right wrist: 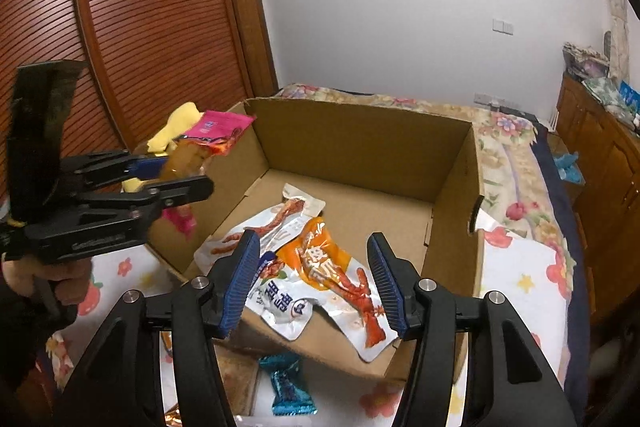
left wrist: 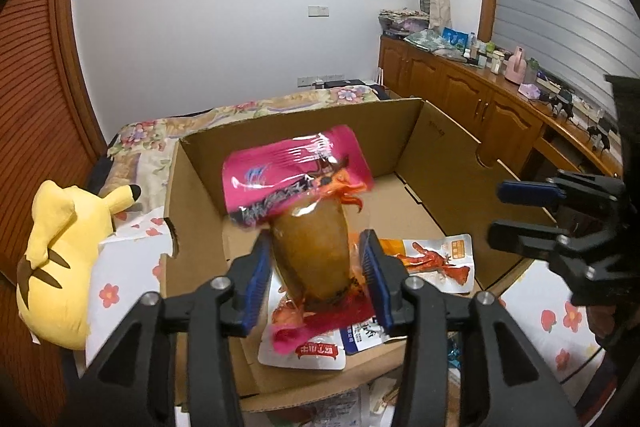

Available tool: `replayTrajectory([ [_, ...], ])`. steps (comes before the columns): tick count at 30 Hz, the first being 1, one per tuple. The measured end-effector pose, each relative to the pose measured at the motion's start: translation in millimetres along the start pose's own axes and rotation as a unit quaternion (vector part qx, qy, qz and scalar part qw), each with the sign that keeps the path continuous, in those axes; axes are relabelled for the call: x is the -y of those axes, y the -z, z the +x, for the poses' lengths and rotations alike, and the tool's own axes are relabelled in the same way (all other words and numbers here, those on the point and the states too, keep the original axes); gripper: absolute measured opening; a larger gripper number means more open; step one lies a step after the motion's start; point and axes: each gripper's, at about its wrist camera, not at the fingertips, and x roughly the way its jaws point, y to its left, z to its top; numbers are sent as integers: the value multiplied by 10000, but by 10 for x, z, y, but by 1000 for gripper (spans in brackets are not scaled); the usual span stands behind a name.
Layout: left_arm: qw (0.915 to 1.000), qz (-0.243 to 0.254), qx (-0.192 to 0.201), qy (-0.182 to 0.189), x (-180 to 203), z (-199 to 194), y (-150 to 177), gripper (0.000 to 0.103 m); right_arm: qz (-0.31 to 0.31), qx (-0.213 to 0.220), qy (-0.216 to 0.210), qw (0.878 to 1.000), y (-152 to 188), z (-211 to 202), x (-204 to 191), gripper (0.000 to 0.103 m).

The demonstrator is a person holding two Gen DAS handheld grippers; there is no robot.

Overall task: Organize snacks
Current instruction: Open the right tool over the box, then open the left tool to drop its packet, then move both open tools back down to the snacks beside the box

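A pink snack packet (left wrist: 296, 171) with a brown drumstick showing through stands upright between the blue pads of my left gripper (left wrist: 315, 243). The pads stand a little off its sides, so the jaws are open around it. It hangs over the left part of an open cardboard box (left wrist: 360, 131). In the right wrist view the same packet (right wrist: 216, 127) sits tilted in the left gripper (right wrist: 184, 175) above the box's left wall. My right gripper (right wrist: 313, 241) is open and empty over the box's near edge (right wrist: 448, 211). An orange packet (right wrist: 324, 263) and white chicken-foot packets (right wrist: 272, 223) lie inside.
The box rests on a flower-print bed (right wrist: 516, 259). A blue wrapped sweet (right wrist: 288, 387) lies on the bed in front of the box. A yellow plush toy (left wrist: 60, 255) sits left of it. A wooden cabinet (left wrist: 480, 99) runs along the right; a louvred wooden door (right wrist: 140, 27) stands at left.
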Motion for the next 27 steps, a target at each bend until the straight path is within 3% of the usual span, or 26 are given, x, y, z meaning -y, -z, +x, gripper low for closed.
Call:
replayTrajectory([
  [13,9998,-61,214,1,7,-316,117,56,-48,105,4,9999,135,-330,-81,62],
  [27,9992,99,356,176,249,-1034,819,59,116,-63,182,9997,825,-692,-305,64],
])
